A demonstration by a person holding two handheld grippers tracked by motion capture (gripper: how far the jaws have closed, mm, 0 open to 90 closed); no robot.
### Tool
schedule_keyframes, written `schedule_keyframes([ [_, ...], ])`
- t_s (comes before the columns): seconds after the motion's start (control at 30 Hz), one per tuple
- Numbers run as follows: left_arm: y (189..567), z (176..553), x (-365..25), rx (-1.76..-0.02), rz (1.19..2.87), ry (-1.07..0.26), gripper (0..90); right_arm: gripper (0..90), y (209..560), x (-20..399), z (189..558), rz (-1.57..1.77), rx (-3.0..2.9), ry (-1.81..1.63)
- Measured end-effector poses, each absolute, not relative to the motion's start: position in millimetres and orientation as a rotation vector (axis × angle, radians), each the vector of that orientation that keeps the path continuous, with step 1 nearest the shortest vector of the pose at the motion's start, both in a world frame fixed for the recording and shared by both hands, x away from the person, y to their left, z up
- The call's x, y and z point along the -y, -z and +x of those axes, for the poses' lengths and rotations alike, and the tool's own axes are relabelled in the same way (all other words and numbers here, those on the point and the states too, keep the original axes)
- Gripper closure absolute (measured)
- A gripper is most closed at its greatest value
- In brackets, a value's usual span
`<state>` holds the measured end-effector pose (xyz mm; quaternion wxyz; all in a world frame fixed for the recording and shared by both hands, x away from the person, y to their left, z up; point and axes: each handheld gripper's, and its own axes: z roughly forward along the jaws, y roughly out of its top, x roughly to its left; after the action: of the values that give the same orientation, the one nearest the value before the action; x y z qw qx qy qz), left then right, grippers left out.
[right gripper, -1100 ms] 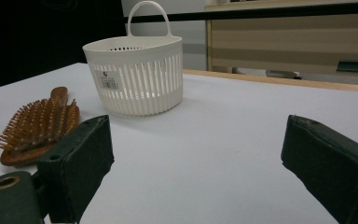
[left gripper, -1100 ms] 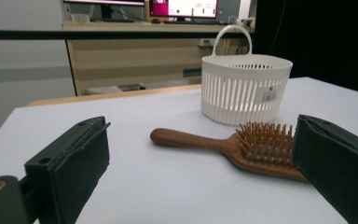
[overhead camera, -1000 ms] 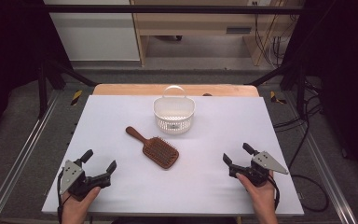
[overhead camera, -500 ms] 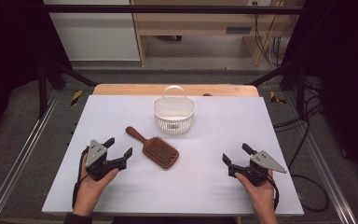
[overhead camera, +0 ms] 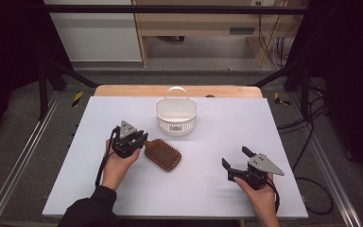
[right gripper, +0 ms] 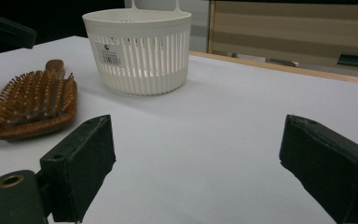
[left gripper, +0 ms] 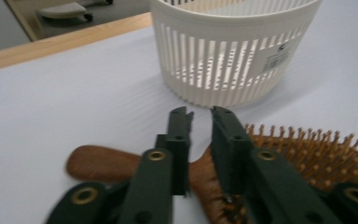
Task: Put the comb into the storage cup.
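Note:
A brown wooden hairbrush (overhead camera: 163, 154) lies bristles up on the white table (overhead camera: 227, 123), in front of a white slotted basket (overhead camera: 176, 114). My left gripper (overhead camera: 139, 138) sits over the brush's handle end. In the left gripper view its jaws (left gripper: 200, 113) have just been closing to a narrow gap. The hairbrush (left gripper: 307, 149) neck shows through that gap, and the handle runs off under the left jaw. Whether the pads press on it I cannot tell. My right gripper (overhead camera: 235, 158) rests at the front right, open, with nothing between its jaws (right gripper: 196, 158).
The basket (right gripper: 140, 51) stands at the back middle, close behind the hairbrush (right gripper: 32, 102). A wooden strip (overhead camera: 123, 90) edges the table's far side. Metal rails run along both sides, and cables lie on the floor at the right.
My left hand has moved from the front left corner forward and right to the brush's handle, and its jaws have narrowed. The right gripper has stayed put.

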<state>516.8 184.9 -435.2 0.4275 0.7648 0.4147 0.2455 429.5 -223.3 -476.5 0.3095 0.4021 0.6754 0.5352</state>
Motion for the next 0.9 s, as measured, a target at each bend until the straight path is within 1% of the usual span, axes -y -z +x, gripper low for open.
schedule_keyframes([
  [0.07,434.1,520.7,-177.6,-1.004,1.95,-0.626,84.1,10.4,476.7,222.7,430.2,1.068,-1.782,-1.414],
  [0.1,433.2,523.1,-173.7,-0.975,1.984,-0.623,88.5,10.5,476.7,222.7,430.2,1.069,-1.781,-1.414],
  [0.13,433.1,524.8,-171.4,-0.962,2.014,-0.626,89.6,10.9,476.2,223.0,429.8,1.07,-1.777,-1.414],
  [0.27,438.5,532.9,-164.1,-0.94,2.094,-0.625,89.8,11.6,477.3,222.8,430.4,1.066,-1.795,-1.395],
  [0.63,458.0,563.0,-168.0,-1.004,2.099,-0.522,89.9,11.8,477.3,222.6,430.7,1.064,-1.799,-1.399],
  [0.9,464.7,572.6,-161.5,-0.963,2.18,-0.475,89.8,11.8,477.6,222.7,430.8,1.065,-1.806,-1.4],
])
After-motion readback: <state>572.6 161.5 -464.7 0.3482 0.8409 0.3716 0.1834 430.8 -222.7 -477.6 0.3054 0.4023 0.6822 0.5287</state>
